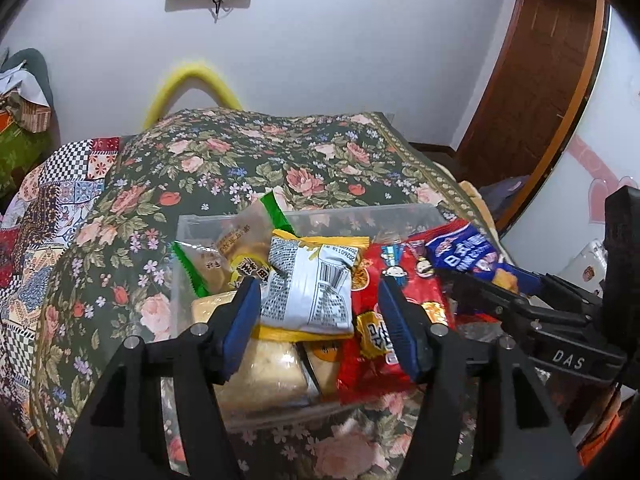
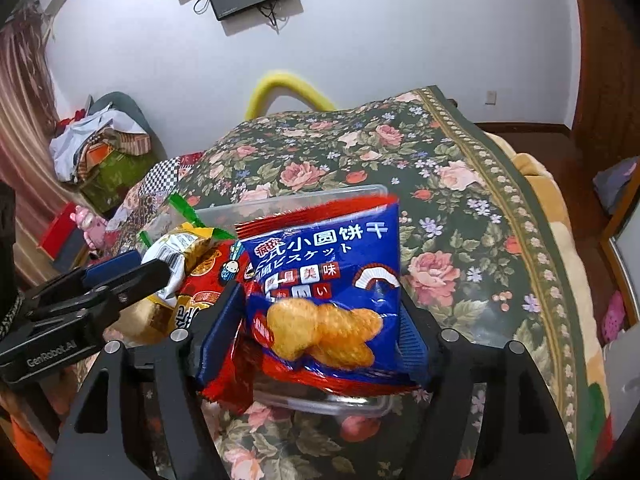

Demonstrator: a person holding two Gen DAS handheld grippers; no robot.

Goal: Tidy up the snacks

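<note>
Left gripper [image 1: 316,320]: jaws partly open over the clear bin [image 1: 400,213]; white-and-yellow packet [image 1: 308,284] lies between them, no pad contact visible.
Right gripper [image 2: 320,328]: jaws partly open; blue biscuit bag [image 2: 324,276] stands between them, contact unclear.
Bin: on the floral bedspread [image 1: 240,160], filled with snacks.
Hidden: bin floor; red packet [image 1: 400,280] partly covered.

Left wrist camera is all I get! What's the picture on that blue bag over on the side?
Observer: The blue packet shows golden round biscuits on its front.
Operator: Is something holding it?
Observer: It stands between the two pads of the right gripper, over the near rim of the clear box.
Operator: Any toys around?
Observer: Yes, a pink toy sits low down beside the curtain.
</note>
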